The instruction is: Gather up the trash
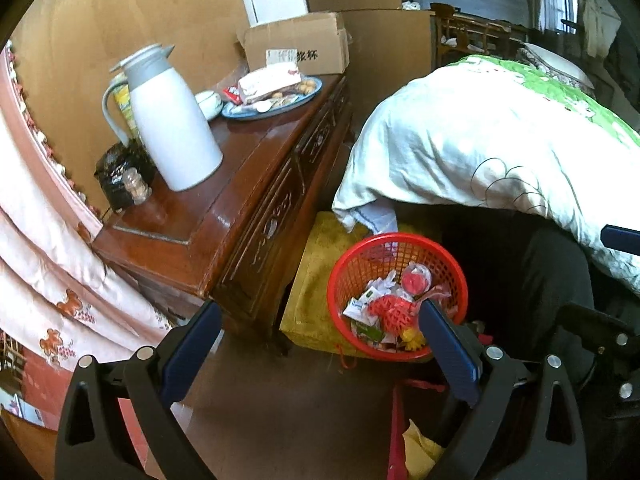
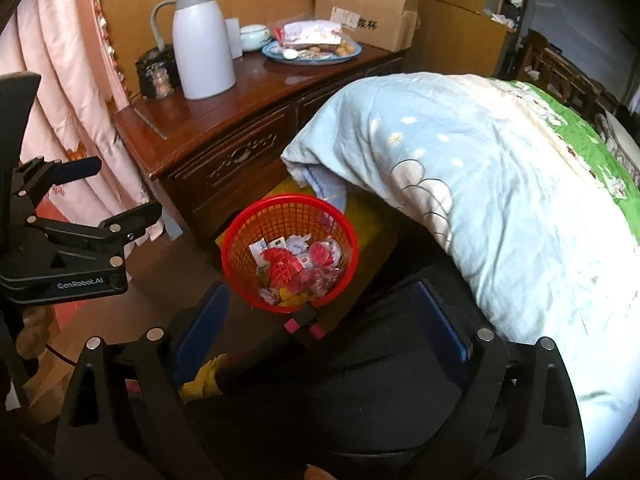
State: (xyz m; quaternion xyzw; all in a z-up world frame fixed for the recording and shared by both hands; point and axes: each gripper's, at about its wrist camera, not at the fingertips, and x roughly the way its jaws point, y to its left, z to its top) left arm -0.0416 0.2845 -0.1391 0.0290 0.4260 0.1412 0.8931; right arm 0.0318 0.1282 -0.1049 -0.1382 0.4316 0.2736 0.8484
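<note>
A: Where is the trash at this moment?

B: It lies inside the round red plastic mesh basket [image 1: 400, 248]. The basket stands on the floor, just beside a yellow cushion-like block [image 1: 320, 264], between the dark carved wooden sideboard [image 1: 256, 200] and the bed with the white and green printed quilt [image 1: 480, 140]. Inside I see crumpled white papers, small printed wrappers [image 2: 260, 249], a red net bag [image 1: 390, 310] and something yellow at the bottom.

A: And the two grippers?

B: The left gripper [image 1: 320, 344] has its blue-padded fingers spread wide, and nothing is between them. Its right finger stands in front of the near rim of the basket. The right gripper [image 2: 320, 320] is also spread, with nothing pinched. It hangs above a dark trouser leg, and the basket is just ahead of its fingers.

A: What stands on the sideboard?

B: A tall white thermos jug with a grey lid and handle [image 2: 202, 44], a small glass jar [image 1: 137, 188] beside a black box, a blue oval plate with snacks [image 2: 312, 52], and a brown cardboard box with printed characters [image 1: 296, 44] at the far end. A pink embroidered curtain [image 1: 52, 240] hangs on the left.
</note>
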